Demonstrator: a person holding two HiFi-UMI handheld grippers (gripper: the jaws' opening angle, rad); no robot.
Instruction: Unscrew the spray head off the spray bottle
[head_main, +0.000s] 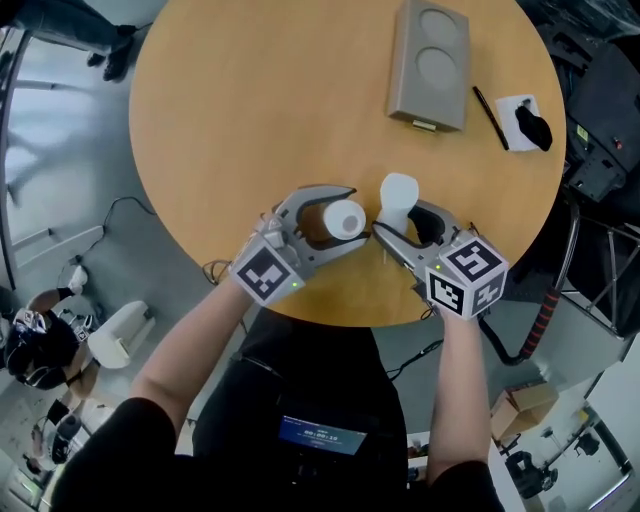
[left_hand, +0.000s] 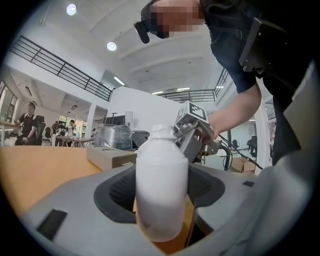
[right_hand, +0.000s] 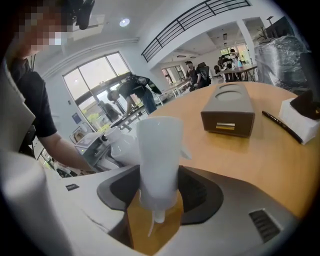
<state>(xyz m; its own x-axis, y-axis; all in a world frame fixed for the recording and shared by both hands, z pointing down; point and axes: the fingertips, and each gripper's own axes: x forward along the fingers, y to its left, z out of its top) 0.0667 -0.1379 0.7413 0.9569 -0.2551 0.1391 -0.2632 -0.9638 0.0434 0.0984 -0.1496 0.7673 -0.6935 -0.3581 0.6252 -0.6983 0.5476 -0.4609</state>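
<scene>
A white spray bottle (head_main: 345, 218) without its head stands upright between the jaws of my left gripper (head_main: 356, 217), which is shut on its body (left_hand: 161, 185). Its bare threaded neck (left_hand: 163, 131) points up. The white spray head (head_main: 398, 193) is separate from the bottle, and my right gripper (head_main: 397, 217) is shut on it. In the right gripper view the spray head (right_hand: 159, 160) is upright, with its thin dip tube (right_hand: 151, 228) hanging below. Both grippers are side by side, low over the near edge of the round wooden table (head_main: 250, 120). Whether the bottle rests on the table I cannot tell.
A grey box (head_main: 430, 65) with two round recesses lies at the far right of the table. Beside it are a black pen (head_main: 490, 117) and a white card with a black object (head_main: 527, 122). Beyond the table edge are cables and gear on the floor.
</scene>
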